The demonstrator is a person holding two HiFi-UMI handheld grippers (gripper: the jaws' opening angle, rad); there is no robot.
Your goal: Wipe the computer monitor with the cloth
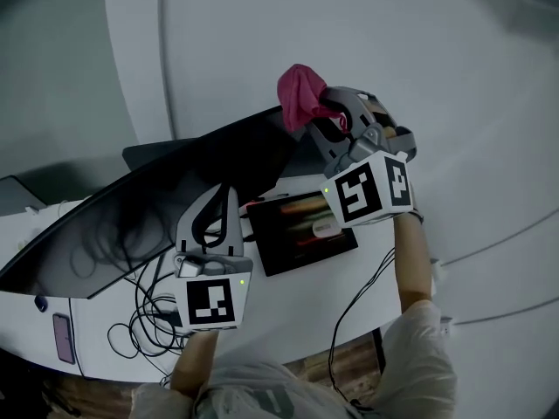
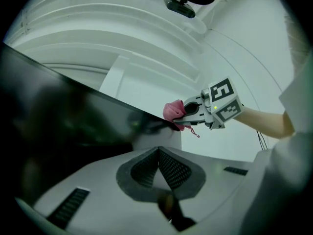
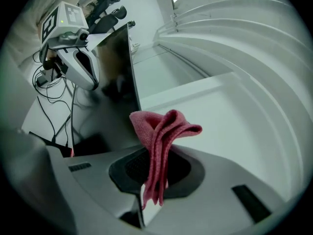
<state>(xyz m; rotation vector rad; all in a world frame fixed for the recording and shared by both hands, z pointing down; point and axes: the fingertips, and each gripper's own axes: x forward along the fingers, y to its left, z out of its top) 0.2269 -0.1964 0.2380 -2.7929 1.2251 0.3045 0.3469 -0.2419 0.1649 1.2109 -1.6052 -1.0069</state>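
The dark monitor (image 1: 131, 225) stands on the white desk, its screen (image 2: 58, 116) facing my left side. A pink cloth (image 1: 299, 92) is bunched in my right gripper (image 1: 319, 110), which is shut on it just past the monitor's far upper corner. In the right gripper view the cloth (image 3: 159, 131) sticks up out of the closed jaws, beside the screen edge (image 3: 131, 67). My left gripper (image 1: 225, 195) hangs in front of the screen, shut with nothing in it; its pads (image 2: 146, 168) meet. The left gripper view shows the cloth (image 2: 172, 110) touching the monitor's corner.
A dark tablet (image 1: 301, 230) lies on the desk (image 1: 105, 339) below the monitor's right end. Tangled black cables (image 1: 144, 326) spread over the near desk, and a small pink phone (image 1: 63, 337) lies at the left. A curved white wall (image 1: 349, 24) stands behind.
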